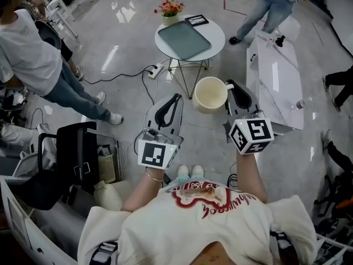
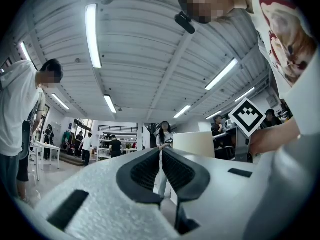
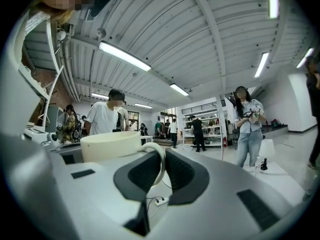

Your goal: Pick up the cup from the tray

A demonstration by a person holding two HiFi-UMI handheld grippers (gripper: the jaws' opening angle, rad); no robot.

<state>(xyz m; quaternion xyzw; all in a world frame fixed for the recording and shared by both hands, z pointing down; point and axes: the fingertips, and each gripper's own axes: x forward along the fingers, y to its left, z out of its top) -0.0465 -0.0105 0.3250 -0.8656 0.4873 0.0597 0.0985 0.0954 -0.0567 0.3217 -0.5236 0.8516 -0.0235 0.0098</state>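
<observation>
A cream cup point(image 1: 209, 94) hangs in the air in front of me, well short of the grey tray point(image 1: 185, 39) on the round white table point(image 1: 218, 42). My right gripper point(image 1: 230, 86) is shut on its handle, and the cup sticks out to the left of the jaws. In the right gripper view the thin handle loop point(image 3: 160, 160) sits pinched between the dark pads of the right gripper point(image 3: 161, 156), with the cup point(image 3: 110, 145) to the left. My left gripper point(image 1: 176, 97) is beside it, shut and empty. In its own view the left gripper point(image 2: 160, 156) has its pads together, and the cup point(image 2: 194, 144) shows at the right.
On the round table stand a small pot of flowers point(image 1: 170, 13) and a black framed card point(image 1: 196, 20). A power strip point(image 1: 154, 69) with cables lies on the floor. A long white table point(image 1: 276, 76) is at right, a black chair point(image 1: 77, 153) at left. People stand around.
</observation>
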